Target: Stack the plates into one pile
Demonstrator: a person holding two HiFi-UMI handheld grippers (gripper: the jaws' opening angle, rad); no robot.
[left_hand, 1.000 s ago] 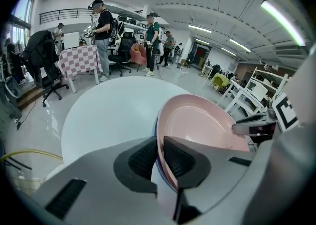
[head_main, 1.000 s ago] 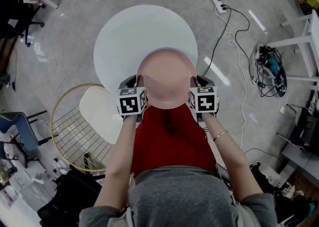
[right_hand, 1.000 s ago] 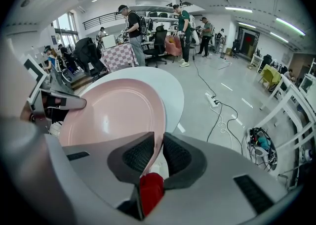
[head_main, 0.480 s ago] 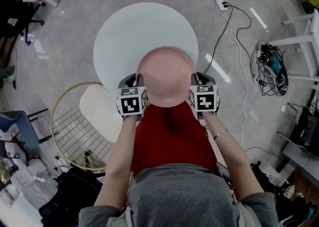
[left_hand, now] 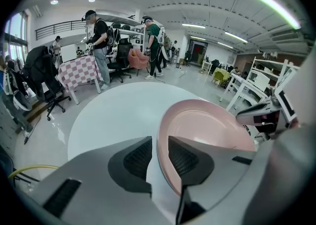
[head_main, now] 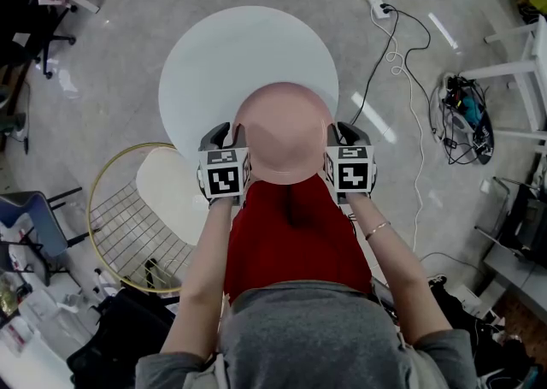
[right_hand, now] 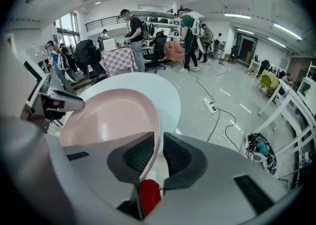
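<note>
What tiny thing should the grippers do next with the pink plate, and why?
Probably open the right gripper too. The round pink plate looks set down on the round white table. The left gripper has just been opening its jaws, which stand clear of the rim between them, while the right jaws look closed on the opposite rim.

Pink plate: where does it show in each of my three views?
Head view: pink plate at centre, at the round white table's near edge.
Left gripper view: pink plate right of centre.
Right gripper view: pink plate left of centre.
Shared landmark: the round white table beyond it.
</note>
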